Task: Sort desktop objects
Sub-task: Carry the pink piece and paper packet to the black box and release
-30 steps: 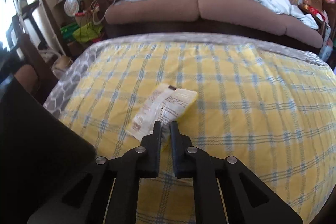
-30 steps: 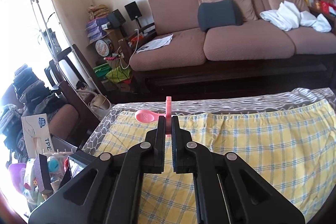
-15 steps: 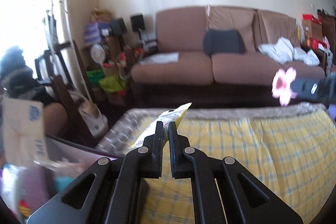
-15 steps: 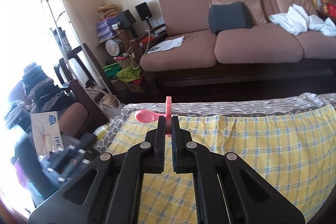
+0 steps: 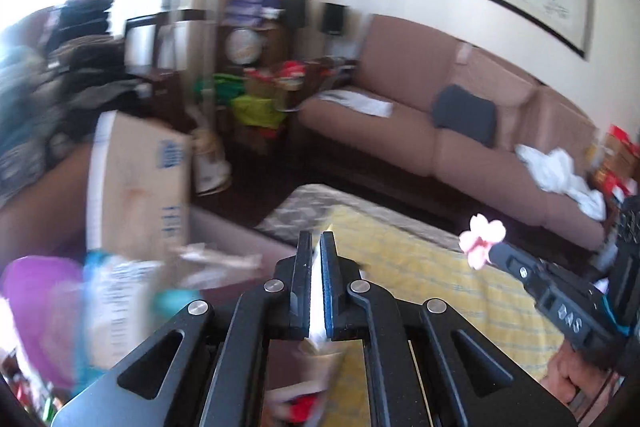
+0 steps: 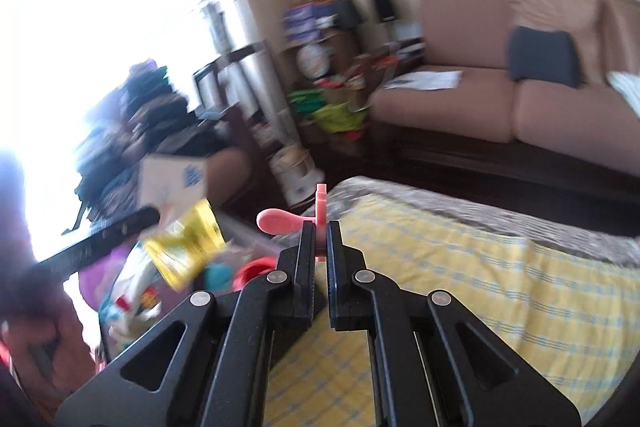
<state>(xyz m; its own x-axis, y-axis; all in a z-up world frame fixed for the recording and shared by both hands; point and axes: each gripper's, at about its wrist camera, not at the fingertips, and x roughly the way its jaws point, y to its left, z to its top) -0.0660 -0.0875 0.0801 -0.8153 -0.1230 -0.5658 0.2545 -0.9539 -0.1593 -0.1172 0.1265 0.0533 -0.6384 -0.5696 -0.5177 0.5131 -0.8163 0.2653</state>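
Observation:
My left gripper (image 5: 317, 239) is shut on a yellow and white snack packet (image 5: 318, 291), seen edge-on between the pads. In the right wrist view the same packet (image 6: 184, 247) hangs from the left gripper (image 6: 154, 218), in the air above a cluttered bin (image 6: 240, 247) past the table's left edge. My right gripper (image 6: 318, 227) is shut on a pink plastic toy (image 6: 278, 221) with a paddle-like blade. The left wrist view shows this toy as a pink flower shape (image 5: 482, 239) at the tip of the right gripper (image 5: 496, 255), above the yellow plaid tablecloth (image 5: 420, 267).
Left of the table stand a cardboard box (image 5: 136, 183), a purple object (image 5: 36, 307) and mixed small items (image 6: 256, 271) in the bin. A brown sofa (image 5: 400, 131) with a dark cushion lies beyond the table. A hand (image 5: 568, 375) grips the right tool. Both views are motion-blurred.
The left gripper lifted the packet off the tablecloth and swung it up and left over the bin. The right gripper, still holding the pink toy, also moved left and rolled.

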